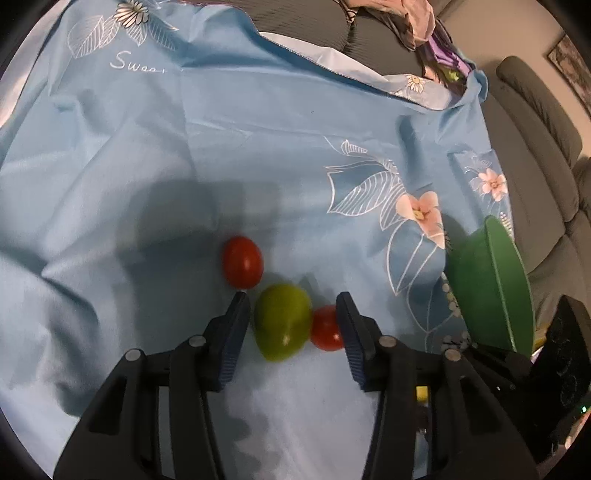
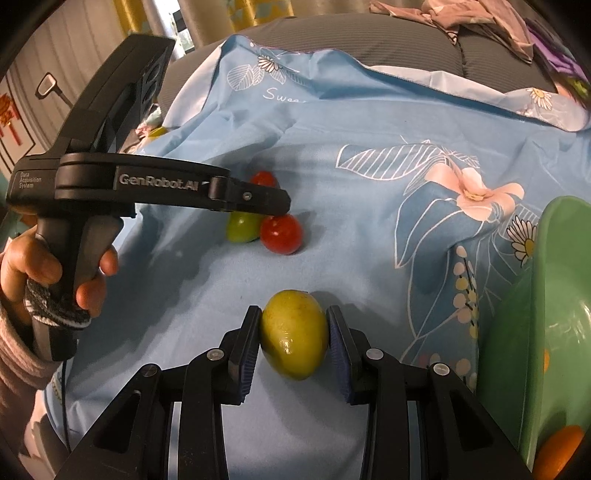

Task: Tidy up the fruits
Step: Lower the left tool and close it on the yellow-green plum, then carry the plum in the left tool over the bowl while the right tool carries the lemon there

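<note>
On the blue floral cloth point(image 1: 147, 147), my left gripper point(image 1: 291, 301) is open around a green fruit point(image 1: 282, 326), with a red tomato point(image 1: 325, 328) against its right finger and another red tomato point(image 1: 242, 261) just beyond the left fingertip. My right gripper point(image 2: 293, 314) is shut on a yellow-green fruit point(image 2: 294, 334) resting on or just above the cloth. In the right wrist view the left gripper's body point(image 2: 155, 184) hovers over that green fruit point(image 2: 242, 227) and the two tomatoes point(image 2: 281, 233).
A green bowl point(image 2: 546, 295) stands at the right and holds an orange fruit point(image 2: 557, 446); it also shows in the left wrist view point(image 1: 491, 288). A grey sofa point(image 1: 535, 147) with piled clothes point(image 2: 461, 18) lies behind the cloth.
</note>
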Motion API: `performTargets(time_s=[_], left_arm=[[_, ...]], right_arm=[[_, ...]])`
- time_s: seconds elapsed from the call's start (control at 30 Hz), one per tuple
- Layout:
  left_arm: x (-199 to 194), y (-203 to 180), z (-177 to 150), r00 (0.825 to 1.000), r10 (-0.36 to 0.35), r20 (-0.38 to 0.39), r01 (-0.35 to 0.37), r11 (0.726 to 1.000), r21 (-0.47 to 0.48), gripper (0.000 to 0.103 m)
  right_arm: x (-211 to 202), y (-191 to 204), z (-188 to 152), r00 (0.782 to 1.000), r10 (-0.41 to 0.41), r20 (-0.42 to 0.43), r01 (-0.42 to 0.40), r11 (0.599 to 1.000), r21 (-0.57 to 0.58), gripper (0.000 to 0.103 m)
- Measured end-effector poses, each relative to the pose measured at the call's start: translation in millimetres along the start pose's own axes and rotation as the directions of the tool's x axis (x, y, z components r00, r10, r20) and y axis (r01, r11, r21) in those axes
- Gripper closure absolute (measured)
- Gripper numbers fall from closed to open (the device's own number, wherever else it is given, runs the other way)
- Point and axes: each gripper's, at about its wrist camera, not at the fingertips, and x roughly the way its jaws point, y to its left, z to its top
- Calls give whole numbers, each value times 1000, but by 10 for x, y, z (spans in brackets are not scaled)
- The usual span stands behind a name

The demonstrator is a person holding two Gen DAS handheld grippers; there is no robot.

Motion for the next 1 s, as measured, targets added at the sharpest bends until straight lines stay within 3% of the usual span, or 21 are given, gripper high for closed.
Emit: performTargets(time_s=[0.23, 0.33, 0.47, 0.63, 0.73, 1.0], left_arm=[[-70, 11, -98, 999, -38, -9, 38, 998, 49, 56], [-64, 93, -87, 1000, 9, -8, -9, 1000, 23, 56], [-59, 125, -65, 1000, 18, 7, -18, 1000, -8, 56], [77, -78, -69, 990, 140, -3, -139, 988, 69, 60], [104, -99, -64, 988, 156, 3, -156, 986, 61, 71], [98, -130, -123, 979, 202, 13, -202, 974, 107, 69]], right_arm=[[8, 12, -10, 1000, 1, 0, -1, 1000, 7, 66], [3, 18, -15, 1000, -4, -4, 4, 1000, 2, 66], [6, 15, -14, 1000, -3, -1, 3, 1000, 8, 66], [1, 11, -19, 1000, -4, 0, 4, 1000, 6, 66], [8, 11, -19, 1000, -5, -1, 5, 1000, 5, 66], [12, -2, -30, 1000, -4, 0, 4, 1000, 2, 66]])
